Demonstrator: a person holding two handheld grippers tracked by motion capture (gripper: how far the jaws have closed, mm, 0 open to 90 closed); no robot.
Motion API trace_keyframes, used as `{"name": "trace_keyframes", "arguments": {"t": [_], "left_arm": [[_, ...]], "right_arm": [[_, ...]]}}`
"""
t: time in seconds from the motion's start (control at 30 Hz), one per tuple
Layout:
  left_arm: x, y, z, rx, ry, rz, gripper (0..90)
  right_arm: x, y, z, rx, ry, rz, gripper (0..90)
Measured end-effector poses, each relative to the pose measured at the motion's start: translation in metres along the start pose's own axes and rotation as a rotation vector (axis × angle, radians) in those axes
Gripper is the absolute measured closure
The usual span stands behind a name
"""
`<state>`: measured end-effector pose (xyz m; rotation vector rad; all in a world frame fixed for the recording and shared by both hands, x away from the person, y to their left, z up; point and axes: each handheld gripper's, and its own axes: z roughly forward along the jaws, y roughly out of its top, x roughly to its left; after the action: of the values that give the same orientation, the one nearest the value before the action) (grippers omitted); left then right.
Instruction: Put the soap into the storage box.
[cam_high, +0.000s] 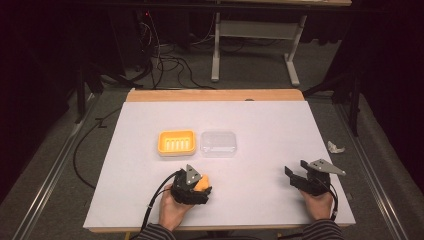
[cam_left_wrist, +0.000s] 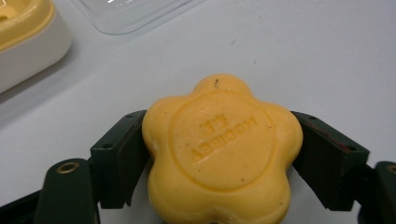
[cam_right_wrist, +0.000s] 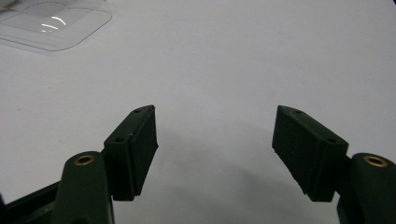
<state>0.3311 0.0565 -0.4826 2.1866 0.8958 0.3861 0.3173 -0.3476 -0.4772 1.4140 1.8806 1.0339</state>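
Soap: a yellow, flower-shaped bar (cam_left_wrist: 222, 149) with a round raised centre and stamped lettering too faint to read; it sits clamped in the left gripper, near the front edge of the surface, just in front of the soap dish.
Left gripper: (cam_left_wrist: 219, 154) its two black jaws press against opposite sides of the soap, closed only as far as the bar's width allows; in the high view (cam_high: 194, 186) the orange of the bar peeks out beside the grey plate.
Soap's lower edge: cut off by the frame in the left gripper view, so whether it rests on the surface or is raised off it cannot be told.
Soap dish: yellow tray (cam_high: 176, 142) with a ribbed floor, beyond the soap and well apart from it.
Clear lid: transparent cover (cam_high: 218, 143) lying just beside the soap dish, on its right.
Right gripper: (cam_right_wrist: 215, 149) jaws spread wide with nothing between them, well to the right of the soap dish over bare surface (cam_high: 260, 120).
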Motion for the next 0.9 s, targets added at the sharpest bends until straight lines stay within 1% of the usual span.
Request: {"name": "trace_keyframes", "arguments": {"t": [0.33, 0.4, 0.63, 0.7, 0.77, 0.9], "left_arm": [[0.0001, -0.0008, -0.0001, -0.007, 0.002, -0.008, 25.3], [-0.0001, -0.0014, -0.0002, -0.01, 0.002, -0.001, 25.5], [-0.0001, -0.0012, -0.0002, -0.008, 0.005, -0.006, 25.6], [-0.0022, -0.0015, -0.0003, -0.011, 0.02, 0.004, 25.6], [-0.0027, -0.0022, -0.0004, -0.017, 0.021, 0.012, 25.7], [-0.0013, -0.001, -0.0003, -0.006, 0.012, -0.004, 25.8]], "right_arm": [[0.0008, 0.0001, 0.0001, 0.004, -0.005, 0.005, 31.2], [0.0007, 0.0001, 0.0002, 0.005, -0.005, 0.002, 31.2], [0.0007, 0.0003, 0.0007, 0.007, -0.004, -0.006, 31.2], [0.0008, 0.0003, 0.0007, 0.008, -0.004, -0.002, 31.2], [0.0008, 0.0003, 0.0008, 0.01, -0.001, -0.002, 31.4], [0.0008, 0.0003, 0.0007, 0.009, -0.001, -0.002, 31.4]]}}
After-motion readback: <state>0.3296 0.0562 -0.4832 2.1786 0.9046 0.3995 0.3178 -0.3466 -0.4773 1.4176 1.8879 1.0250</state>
